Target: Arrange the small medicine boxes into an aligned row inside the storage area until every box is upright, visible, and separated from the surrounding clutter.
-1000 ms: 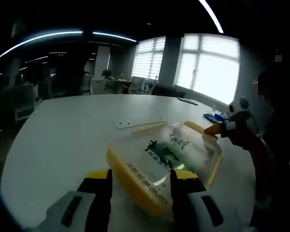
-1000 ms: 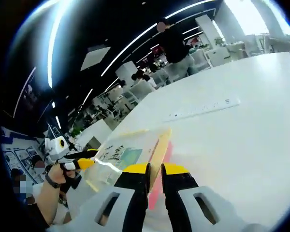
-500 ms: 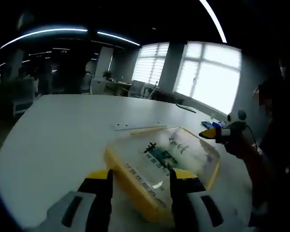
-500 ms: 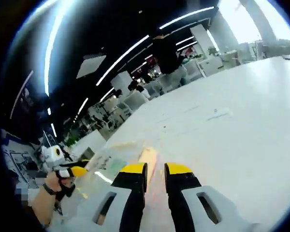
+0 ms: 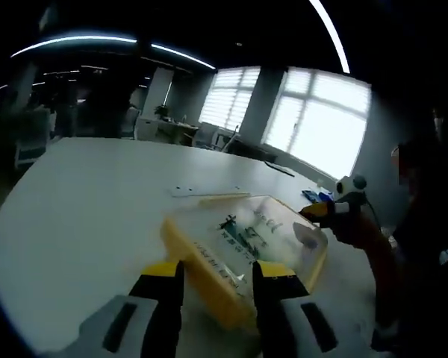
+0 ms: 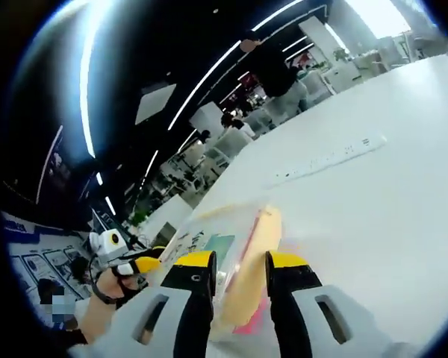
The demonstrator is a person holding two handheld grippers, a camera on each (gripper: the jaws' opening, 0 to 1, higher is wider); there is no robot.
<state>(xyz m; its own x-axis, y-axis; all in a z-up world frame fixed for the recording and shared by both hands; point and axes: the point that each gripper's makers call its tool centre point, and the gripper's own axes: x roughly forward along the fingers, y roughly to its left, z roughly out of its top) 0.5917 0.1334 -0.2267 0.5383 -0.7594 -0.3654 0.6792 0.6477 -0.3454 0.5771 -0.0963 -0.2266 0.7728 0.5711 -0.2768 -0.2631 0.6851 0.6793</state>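
both tongs look spread around the yellow-edged clear case (image 5: 246, 257): left gripper (image 5: 213, 270) near end, right gripper (image 6: 239, 262) opposite. grip evenly, keep it level over the table (image 5: 89, 201).

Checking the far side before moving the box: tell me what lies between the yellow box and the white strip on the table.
In the left gripper view, bare white table separates the yellow box from the white strip; nothing lies between them.

Motion blur smears the yellow-rimmed clear case (image 6: 248, 261); its label print is unreadable.
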